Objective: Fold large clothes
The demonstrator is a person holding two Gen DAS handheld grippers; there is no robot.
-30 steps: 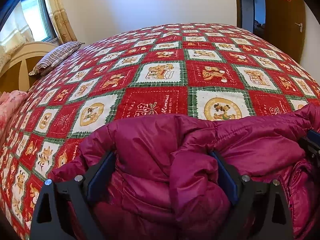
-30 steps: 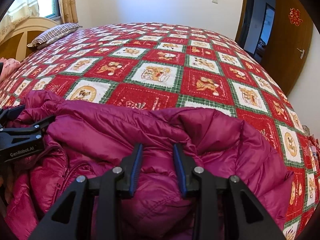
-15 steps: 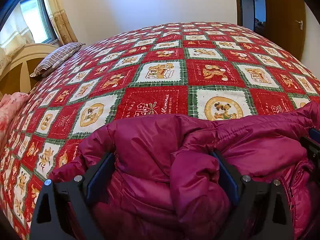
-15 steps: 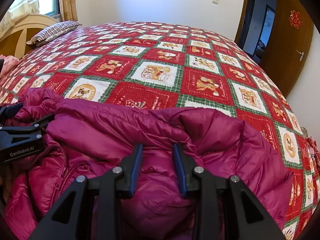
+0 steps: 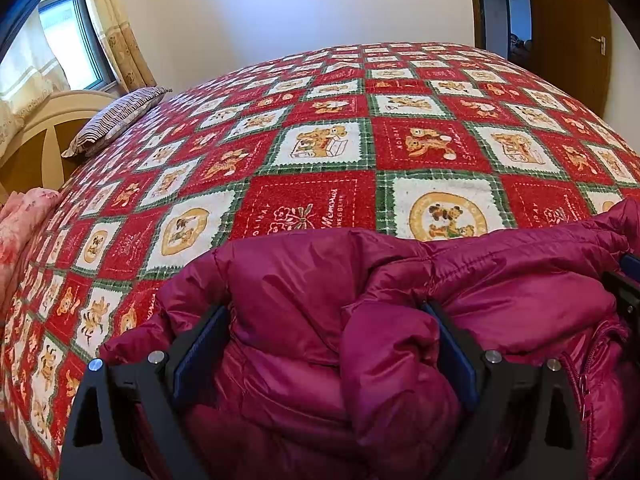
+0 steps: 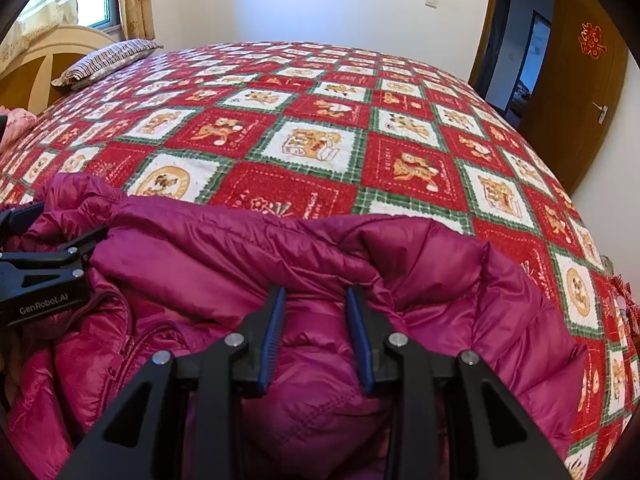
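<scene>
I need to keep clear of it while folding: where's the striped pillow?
The striped pillow lies at the bed's far left corner in both views, against the wooden headboard, below the window, far from the jacket.

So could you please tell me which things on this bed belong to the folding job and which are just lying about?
Job:
- magenta puffer jacket
- left gripper
- right gripper
- patchwork bedspread as the folding surface

Lying about:
- striped pillow
- pink floral fabric
</scene>
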